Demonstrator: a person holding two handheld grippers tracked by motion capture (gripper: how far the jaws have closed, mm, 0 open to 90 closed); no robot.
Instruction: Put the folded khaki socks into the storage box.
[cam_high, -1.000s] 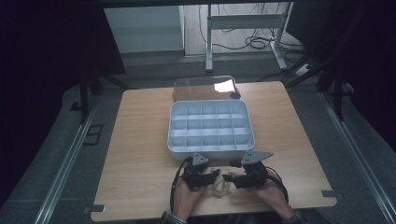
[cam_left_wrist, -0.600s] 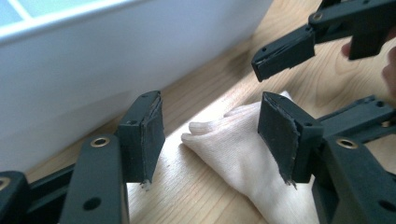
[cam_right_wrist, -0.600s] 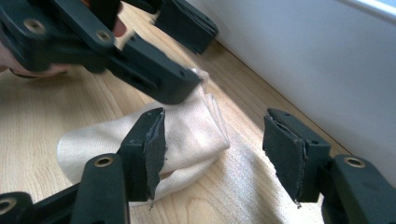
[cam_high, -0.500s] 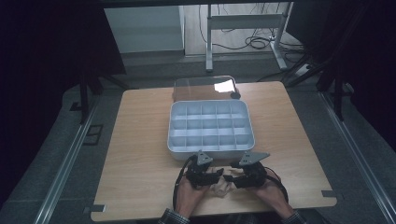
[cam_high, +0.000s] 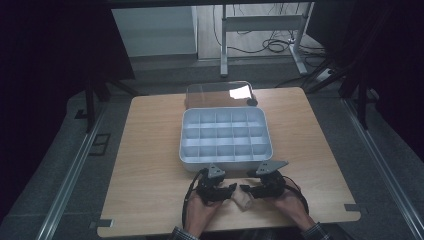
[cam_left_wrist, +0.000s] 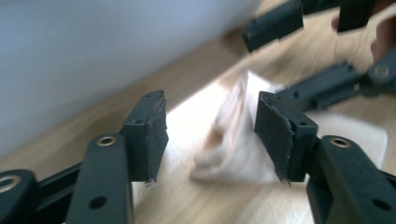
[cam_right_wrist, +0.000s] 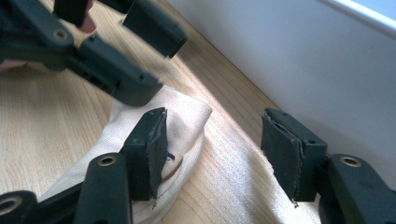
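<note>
Tools both stand half open, holding nothing. On the tabletop, at six o'clock of the grey compartment box, lies the small cream cloth. We should seat left tool and right tool on opposite edges before closing. Folds stay blurred; its far edge is hidden.

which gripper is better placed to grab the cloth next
Probably the left gripper: a raised fold of the cream cloth stands between its open jaws. The right gripper is open too, but the cloth lies flat beneath it, mostly by one jaw.
</note>
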